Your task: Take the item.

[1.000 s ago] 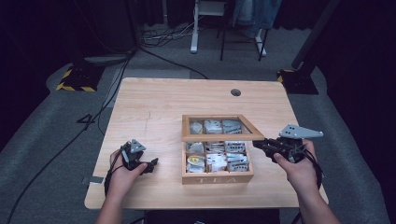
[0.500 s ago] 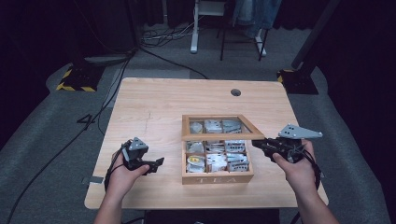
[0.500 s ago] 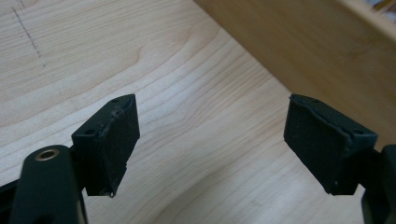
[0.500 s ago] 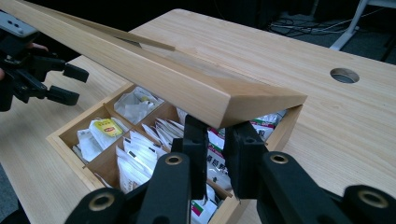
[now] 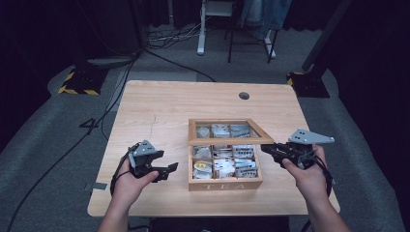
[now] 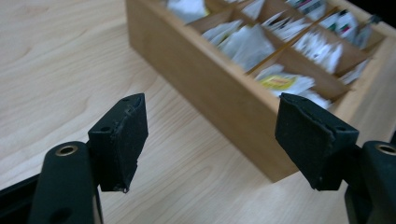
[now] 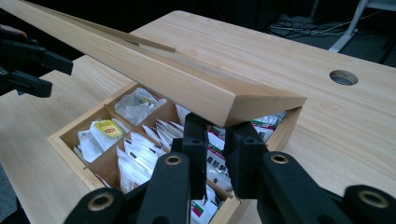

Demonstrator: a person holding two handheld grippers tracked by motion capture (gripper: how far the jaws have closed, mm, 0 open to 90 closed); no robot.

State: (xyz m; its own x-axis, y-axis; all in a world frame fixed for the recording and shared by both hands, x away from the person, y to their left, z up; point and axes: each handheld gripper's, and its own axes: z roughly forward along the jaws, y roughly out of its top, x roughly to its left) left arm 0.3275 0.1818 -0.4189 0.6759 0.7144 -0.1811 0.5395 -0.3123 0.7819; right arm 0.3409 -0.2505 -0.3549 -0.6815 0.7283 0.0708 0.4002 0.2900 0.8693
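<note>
A wooden tea box (image 5: 225,182) sits on the near half of the table, its compartments full of tea bags (image 5: 227,162). Its windowed lid (image 5: 227,130) stands raised. My right gripper (image 5: 267,148) is shut on the lid's right front corner (image 7: 261,105), and its jaws (image 7: 217,140) pinch the rim from below. My left gripper (image 5: 171,169) hovers just left of the box. It is open, its jaws have just been closing a little, and nothing is between them. In the left gripper view the box's side wall (image 6: 210,88) lies ahead of the jaws (image 6: 208,135). The left gripper (image 7: 42,70) appears in the right gripper view too.
The light wooden table (image 5: 159,106) has a round cable hole (image 5: 244,95) at the back right. Bare tabletop stretches left of and behind the box. Cables and stand bases lie on the grey floor beyond the table.
My left gripper has lifted off the table and moved right, toward the box. The right gripper and the raised lid have stayed where they were.
</note>
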